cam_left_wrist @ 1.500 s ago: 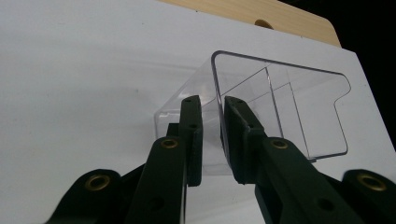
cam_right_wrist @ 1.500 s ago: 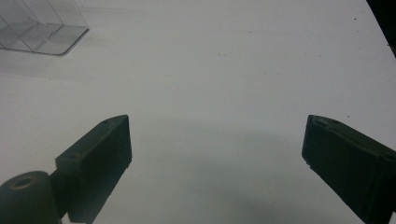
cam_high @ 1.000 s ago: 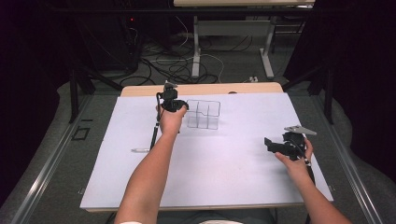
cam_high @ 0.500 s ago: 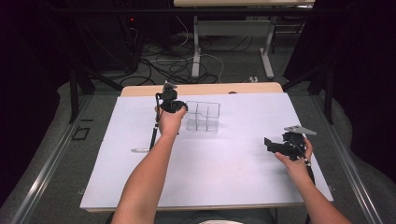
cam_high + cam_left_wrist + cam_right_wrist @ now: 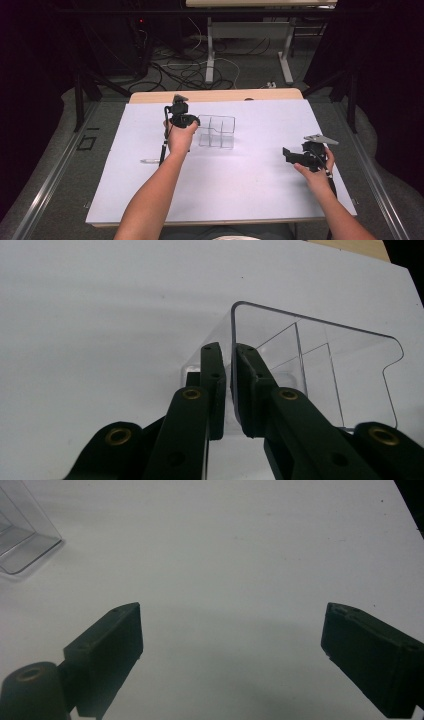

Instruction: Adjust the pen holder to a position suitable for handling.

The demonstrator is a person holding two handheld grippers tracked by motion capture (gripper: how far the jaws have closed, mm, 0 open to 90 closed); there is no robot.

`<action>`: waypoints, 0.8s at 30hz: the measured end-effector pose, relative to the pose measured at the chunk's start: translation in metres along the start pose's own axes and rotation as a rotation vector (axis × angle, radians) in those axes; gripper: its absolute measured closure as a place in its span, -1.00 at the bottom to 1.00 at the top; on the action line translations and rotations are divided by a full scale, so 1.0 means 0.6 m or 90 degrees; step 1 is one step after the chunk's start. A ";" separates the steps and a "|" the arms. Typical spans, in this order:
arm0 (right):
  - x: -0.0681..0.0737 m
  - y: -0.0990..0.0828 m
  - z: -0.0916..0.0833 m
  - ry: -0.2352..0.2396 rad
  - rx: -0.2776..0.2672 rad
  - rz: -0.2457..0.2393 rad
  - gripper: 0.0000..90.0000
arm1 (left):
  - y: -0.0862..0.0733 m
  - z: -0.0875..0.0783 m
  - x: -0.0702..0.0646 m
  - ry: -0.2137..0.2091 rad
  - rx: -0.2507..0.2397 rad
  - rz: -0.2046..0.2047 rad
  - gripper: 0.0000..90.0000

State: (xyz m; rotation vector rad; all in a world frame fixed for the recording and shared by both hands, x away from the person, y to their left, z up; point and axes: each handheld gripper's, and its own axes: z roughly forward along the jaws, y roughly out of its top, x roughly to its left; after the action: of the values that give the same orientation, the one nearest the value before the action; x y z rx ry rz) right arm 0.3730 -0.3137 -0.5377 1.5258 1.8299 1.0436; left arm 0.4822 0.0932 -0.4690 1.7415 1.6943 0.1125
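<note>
While two forearms came in from the near edge of the white table (image 5: 225, 200), each hand carried one hand-held gripper. Nearest, at the right, the right hand-held gripper (image 5: 289, 156) hovered over bare tabletop with its two black jaws spread wide and nothing between them. Farther off and to the left lay one thin pale stick-like item (image 5: 149, 161), too small to identify. Beyond it, the left hand-held gripper (image 5: 228, 385) had its two jaws pinched together on one wall of the single clear plastic organizer box (image 5: 216, 131), which stood on the table toward the far edge, left of centre. Inner dividers split the box into several compartments, all see-through. One cable trailed down from the left hand-held gripper.
</note>
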 end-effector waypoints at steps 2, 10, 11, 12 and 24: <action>0.000 0.000 0.000 0.002 0.001 0.000 -0.79 | -0.003 -0.004 0.002 0.002 0.001 0.002 0.85; 0.001 0.000 0.000 0.000 0.001 0.000 -0.79 | -0.024 -0.016 -0.002 -0.006 0.003 -0.010 0.83; 0.001 0.000 0.000 0.000 0.000 -0.002 -0.79 | -0.027 -0.017 -0.002 -0.008 0.002 -0.009 0.83; 0.001 0.000 0.000 -0.001 0.000 -0.004 -0.79 | -0.029 -0.018 -0.003 -0.006 0.004 -0.008 0.83; 0.001 -0.001 0.001 0.001 0.003 -0.001 -0.79 | -0.055 -0.024 -0.010 -0.044 0.018 -0.011 0.80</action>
State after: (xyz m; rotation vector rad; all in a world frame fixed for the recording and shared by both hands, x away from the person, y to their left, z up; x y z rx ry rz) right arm 0.3729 -0.3127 -0.5385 1.5264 1.8366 1.0406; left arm 0.4458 0.0904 -0.4730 1.7319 1.6672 0.0202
